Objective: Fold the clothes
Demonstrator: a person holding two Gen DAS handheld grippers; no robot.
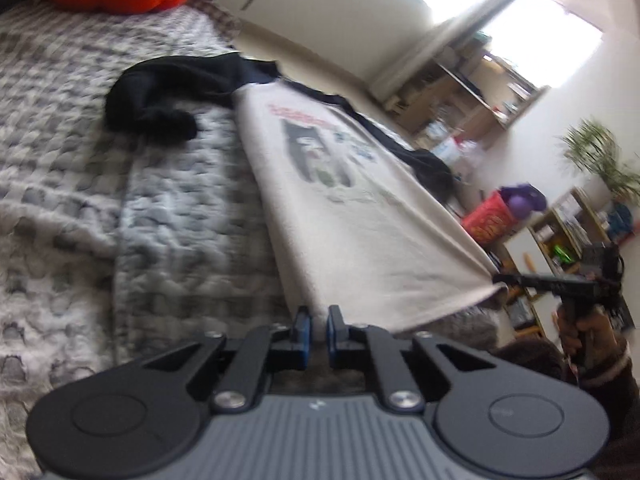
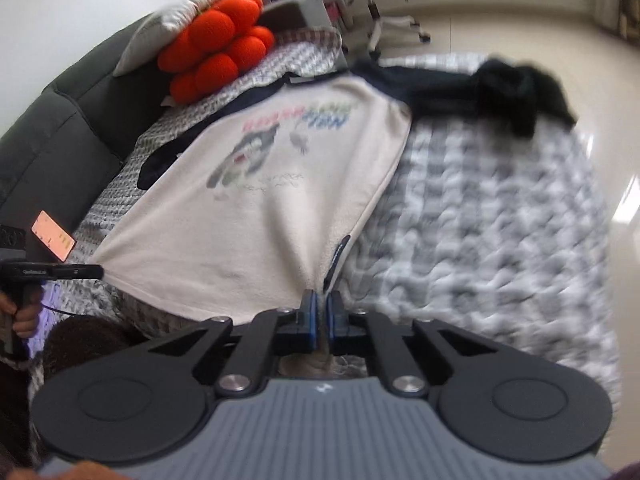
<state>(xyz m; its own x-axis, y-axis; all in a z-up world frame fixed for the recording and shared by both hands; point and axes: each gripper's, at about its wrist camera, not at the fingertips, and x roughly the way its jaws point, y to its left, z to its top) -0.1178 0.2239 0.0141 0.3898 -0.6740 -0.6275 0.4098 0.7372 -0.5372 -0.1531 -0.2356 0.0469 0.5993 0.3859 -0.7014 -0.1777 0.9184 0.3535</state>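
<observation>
A white T-shirt with dark sleeves and a printed picture lies face up on the patterned blanket, hem toward me. My left gripper is shut on the hem's left corner, with white cloth between its blue pads. In the left wrist view, my right gripper grips the other hem corner, held by a hand. In the right wrist view the T-shirt runs away from my right gripper, which is shut on the hem. My left gripper pinches the far corner there. The hem is raised and taut between them.
A grey and white knitted blanket covers the bed. An orange cushion and a dark padded backrest sit at the far side. One dark sleeve is bunched on the blanket. Shelves, a red box and pale floor lie beyond.
</observation>
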